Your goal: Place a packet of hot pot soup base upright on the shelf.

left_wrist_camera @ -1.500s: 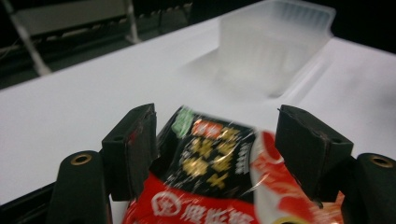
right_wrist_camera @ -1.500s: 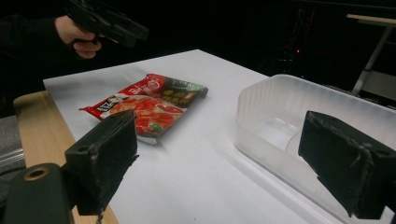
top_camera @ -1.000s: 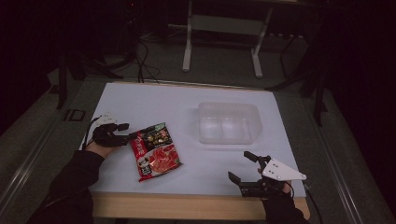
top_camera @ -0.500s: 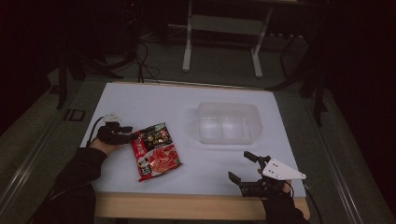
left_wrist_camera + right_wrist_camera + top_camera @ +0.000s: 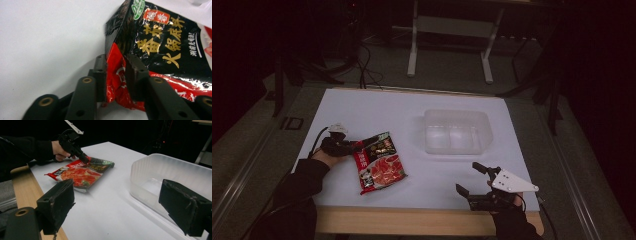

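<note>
The red-and-black sauce packet (image 5: 379,162) lies on the white table (image 5: 377,110), left of the clear plastic tub (image 5: 456,131). My left gripper (image 5: 115,75) pinches its edge; my right gripper (image 5: 472,179) rests near the table's front edge, jaws spread.

Clear plastic tub (image 5: 456,131) on white table (image 5: 377,107); metal stand (image 5: 449,27) beyond

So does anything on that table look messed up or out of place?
Only slightly: the red sauce packet lies askew on the white table, and its edge is crumpled where the left gripper pinches it. The clear tub sits straight, and nothing is spilled.
</note>
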Motion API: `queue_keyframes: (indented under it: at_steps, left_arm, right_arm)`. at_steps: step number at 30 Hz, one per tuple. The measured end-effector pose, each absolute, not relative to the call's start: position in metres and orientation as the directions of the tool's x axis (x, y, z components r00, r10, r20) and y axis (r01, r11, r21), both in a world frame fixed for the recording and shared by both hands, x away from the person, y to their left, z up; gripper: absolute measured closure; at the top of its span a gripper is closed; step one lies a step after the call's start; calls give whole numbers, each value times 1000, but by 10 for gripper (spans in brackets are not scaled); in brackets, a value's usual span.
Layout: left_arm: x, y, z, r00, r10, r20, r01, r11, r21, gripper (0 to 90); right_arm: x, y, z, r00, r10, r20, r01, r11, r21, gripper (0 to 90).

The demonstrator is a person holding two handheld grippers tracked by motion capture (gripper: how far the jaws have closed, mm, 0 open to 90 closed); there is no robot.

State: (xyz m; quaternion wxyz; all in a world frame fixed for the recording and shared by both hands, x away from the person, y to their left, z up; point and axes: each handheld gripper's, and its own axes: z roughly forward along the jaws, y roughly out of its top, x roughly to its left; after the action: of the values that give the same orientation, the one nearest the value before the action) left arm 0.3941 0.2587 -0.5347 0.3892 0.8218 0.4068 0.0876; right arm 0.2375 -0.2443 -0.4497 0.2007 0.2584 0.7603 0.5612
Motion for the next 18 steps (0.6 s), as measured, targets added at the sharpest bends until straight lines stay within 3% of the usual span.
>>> queue_keyframes:
  at_steps: [6,18]
  left_arm:
    - [389,254,-532,654,747,-120,578,-391,716,832]
    - [384,257,-523,676,732,-85,530,-404,745,871]
  right_arm:
    - [237,-244,-449,-785,619,-23,162,241,957,130]
    - [238,-247,-448,-767,641,-22,164,230,959,147]
